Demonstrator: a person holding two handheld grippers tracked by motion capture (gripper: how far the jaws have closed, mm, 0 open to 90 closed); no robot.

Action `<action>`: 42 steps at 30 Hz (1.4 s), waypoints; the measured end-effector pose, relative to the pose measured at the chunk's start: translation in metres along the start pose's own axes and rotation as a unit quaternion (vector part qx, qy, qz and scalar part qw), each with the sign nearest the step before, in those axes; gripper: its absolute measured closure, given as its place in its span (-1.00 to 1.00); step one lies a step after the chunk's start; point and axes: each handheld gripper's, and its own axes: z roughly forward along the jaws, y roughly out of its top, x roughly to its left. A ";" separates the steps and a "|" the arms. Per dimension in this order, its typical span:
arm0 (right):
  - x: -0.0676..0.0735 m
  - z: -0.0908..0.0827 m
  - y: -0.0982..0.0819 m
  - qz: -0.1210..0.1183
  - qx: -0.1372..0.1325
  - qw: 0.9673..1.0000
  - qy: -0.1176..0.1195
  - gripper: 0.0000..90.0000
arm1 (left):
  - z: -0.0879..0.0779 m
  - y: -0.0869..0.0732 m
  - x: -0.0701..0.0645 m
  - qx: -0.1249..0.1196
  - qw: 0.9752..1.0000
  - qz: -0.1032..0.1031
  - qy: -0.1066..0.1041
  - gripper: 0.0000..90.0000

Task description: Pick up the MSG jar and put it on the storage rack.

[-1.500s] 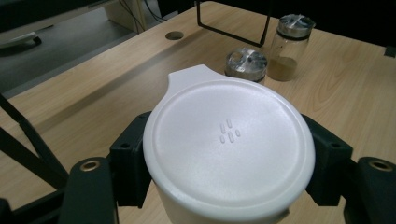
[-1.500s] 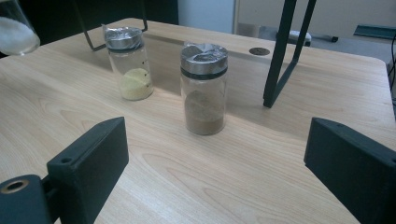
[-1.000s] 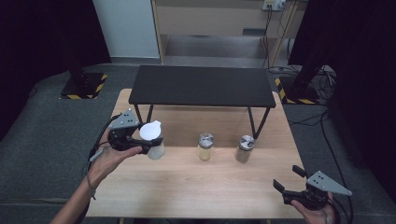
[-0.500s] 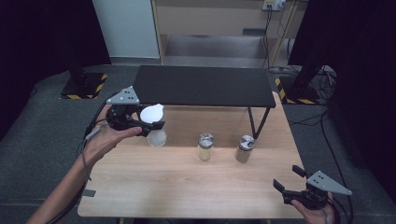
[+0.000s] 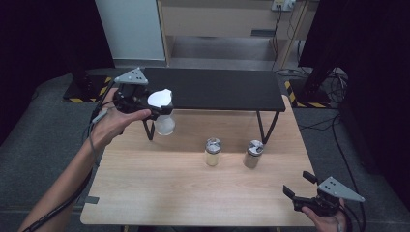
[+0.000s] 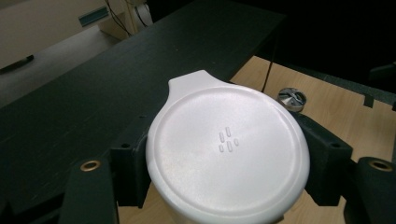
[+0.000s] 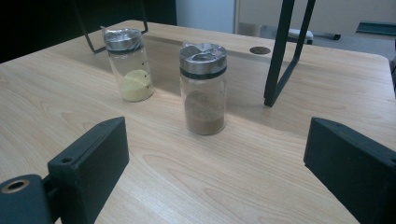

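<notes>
My left gripper (image 5: 157, 108) is shut on a clear jar with a white lid (image 5: 160, 100) and holds it in the air at the front left corner of the black shelf (image 5: 217, 89). In the left gripper view the white lid (image 6: 227, 149) sits between the two black jaws, with the shelf top (image 6: 93, 102) just behind it. A jar of yellow powder (image 5: 212, 151) and a jar of brown powder (image 5: 253, 153) stand on the wooden table (image 5: 193, 193). My right gripper (image 5: 300, 184) rests open near the front right corner and faces both jars (image 7: 128, 65) (image 7: 203, 88).
The low black shelf stands on thin metal legs (image 7: 280, 56) across the back of the table. A pale cabinet (image 5: 222, 24) stands behind the table, and dark curtains hang on both sides. Cables (image 5: 333, 145) trail over the floor at the right.
My left gripper has lifted the white-lidded jar off the table and carried it up and back toward the shelf's edge. The right gripper has stayed where it was.
</notes>
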 end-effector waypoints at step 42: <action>-0.002 0.000 -0.001 0.004 -0.001 1.000 0.002 -0.83 | 0.047 0.049 0.053 -0.005 0.994 -0.073 0.083 -0.33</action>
